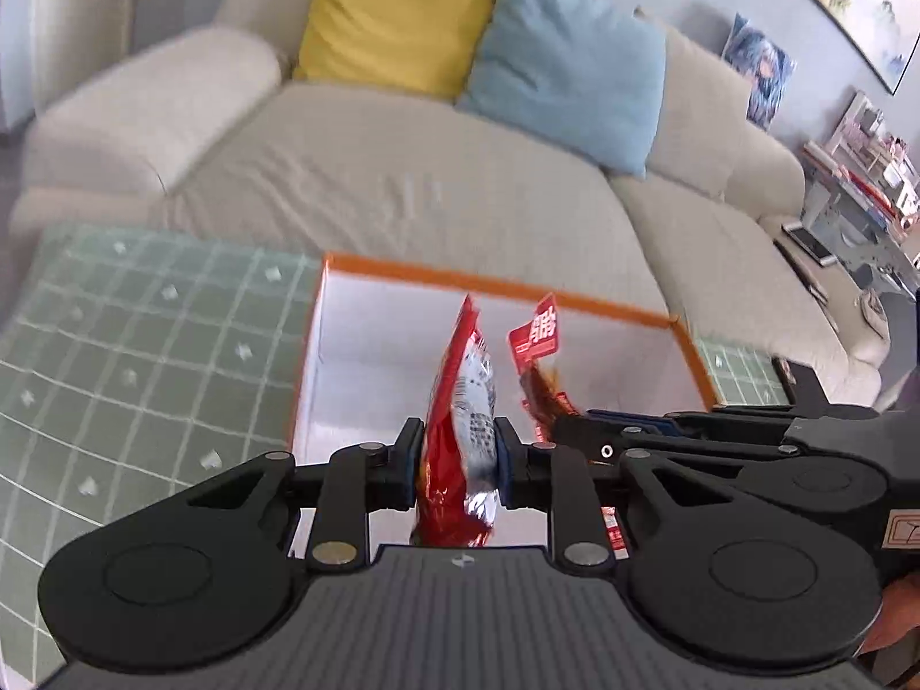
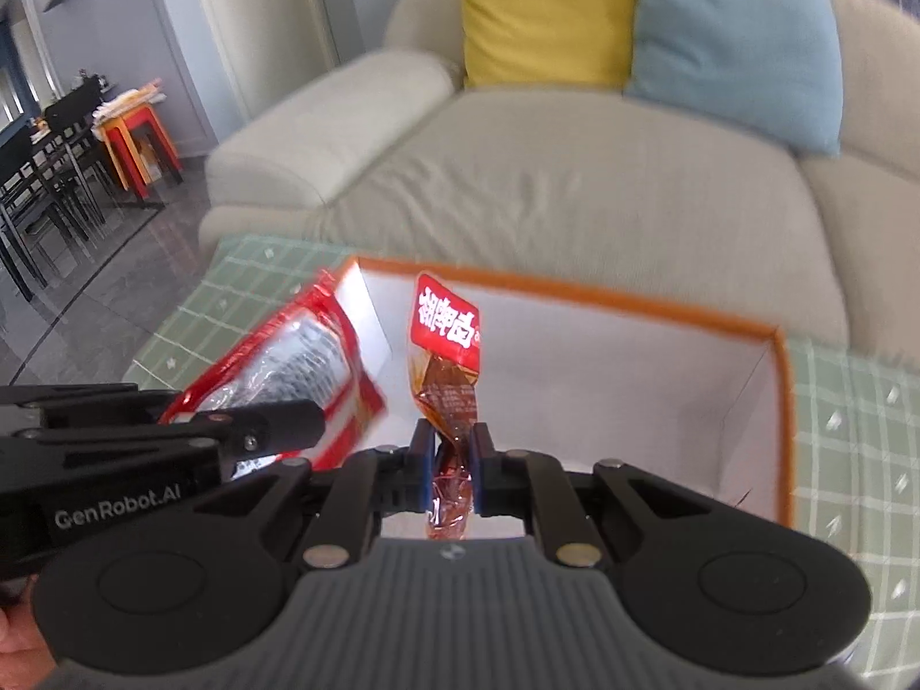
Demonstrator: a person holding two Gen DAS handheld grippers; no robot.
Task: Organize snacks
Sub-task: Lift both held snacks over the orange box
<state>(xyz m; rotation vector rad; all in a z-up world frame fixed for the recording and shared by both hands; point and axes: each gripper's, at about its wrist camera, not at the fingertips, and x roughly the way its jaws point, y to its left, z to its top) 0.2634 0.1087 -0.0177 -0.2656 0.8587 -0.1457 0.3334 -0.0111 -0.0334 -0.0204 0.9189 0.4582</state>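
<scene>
Snacks pinched: my left hand-held gripper (image 1: 456,460) clamps the red-silver packet (image 1: 460,402), right hand-held gripper (image 2: 452,468) the small red pouch (image 2: 445,345), lower centre above the orange-rimmed box (image 2: 632,293).

Living room backdrop: sofa, cushions, checked cloth

A beige sofa (image 1: 402,172) fills the upper half of both views, with a yellow cushion (image 1: 397,11) touching a light blue cushion (image 1: 569,63) against its back. A green checked tablecloth (image 1: 144,345) covers the lower left of the left view. A red-and-orange stool (image 2: 138,144) and dark dining chairs (image 2: 52,172) stand at the right view's left edge; framed pictures (image 1: 862,6) hang upper right.
</scene>
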